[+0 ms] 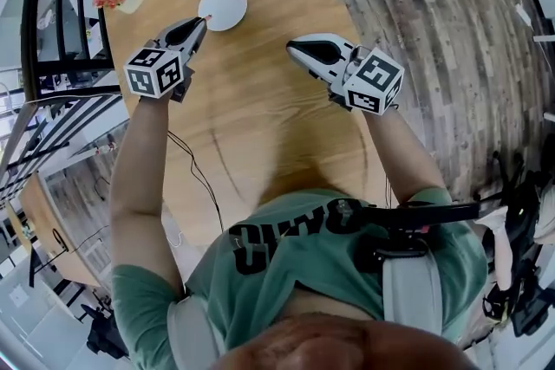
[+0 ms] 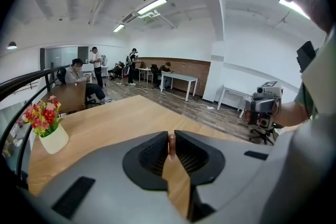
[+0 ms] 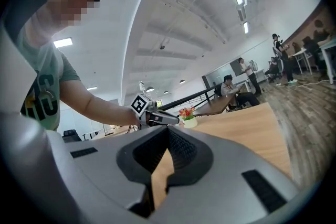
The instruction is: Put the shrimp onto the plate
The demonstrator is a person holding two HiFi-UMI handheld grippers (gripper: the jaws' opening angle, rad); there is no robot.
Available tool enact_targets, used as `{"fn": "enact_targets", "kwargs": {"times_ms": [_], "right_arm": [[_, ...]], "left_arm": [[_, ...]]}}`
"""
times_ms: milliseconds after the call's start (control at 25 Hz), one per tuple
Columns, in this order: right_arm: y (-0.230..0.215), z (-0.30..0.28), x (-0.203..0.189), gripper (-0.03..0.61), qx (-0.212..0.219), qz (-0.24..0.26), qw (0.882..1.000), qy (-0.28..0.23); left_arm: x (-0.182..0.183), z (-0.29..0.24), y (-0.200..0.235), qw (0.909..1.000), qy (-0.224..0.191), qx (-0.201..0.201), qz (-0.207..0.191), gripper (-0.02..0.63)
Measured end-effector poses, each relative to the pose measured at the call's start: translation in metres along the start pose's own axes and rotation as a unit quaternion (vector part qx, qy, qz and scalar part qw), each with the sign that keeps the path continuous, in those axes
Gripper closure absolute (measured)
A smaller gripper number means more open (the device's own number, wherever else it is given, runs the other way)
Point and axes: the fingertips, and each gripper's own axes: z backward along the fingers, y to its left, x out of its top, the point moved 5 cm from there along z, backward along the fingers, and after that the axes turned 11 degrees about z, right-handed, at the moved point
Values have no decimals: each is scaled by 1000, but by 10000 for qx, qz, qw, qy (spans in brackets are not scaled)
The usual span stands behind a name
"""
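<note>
Pink shrimp (image 2: 170, 145) likely soft, slippery: your left gripper (image 1: 205, 20) clamps it across the body, keep pressure light; right gripper (image 3: 168, 131) closed, empty.

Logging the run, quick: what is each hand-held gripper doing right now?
Left hand-held gripper: shut on the shrimp.
Right hand-held gripper: shut, nothing between its jaws.

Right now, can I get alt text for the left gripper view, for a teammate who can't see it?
The left gripper pinches a small reddish shrimp between its jaws, above a light wooden table. A pot of flowers stands at left, and the right gripper shows at far right.
</note>
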Motion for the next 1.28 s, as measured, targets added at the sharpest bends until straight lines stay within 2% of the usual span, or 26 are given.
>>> {"fn": "enact_targets", "kwargs": {"times_ms": [680, 1080, 1280], "right_arm": [[-27, -26, -49, 572, 61, -269, 9996, 54], [-38, -29, -66, 572, 16, -402, 9992, 74], [-38, -29, -71, 573, 25, -455, 9989, 69]], "left_arm": [[-48, -80, 65, 9953, 885, 391, -98, 572], [-73, -113, 82, 9890, 1356, 471, -344, 571], [-80, -121, 85, 9874, 1418, 558, -422, 571]]}}
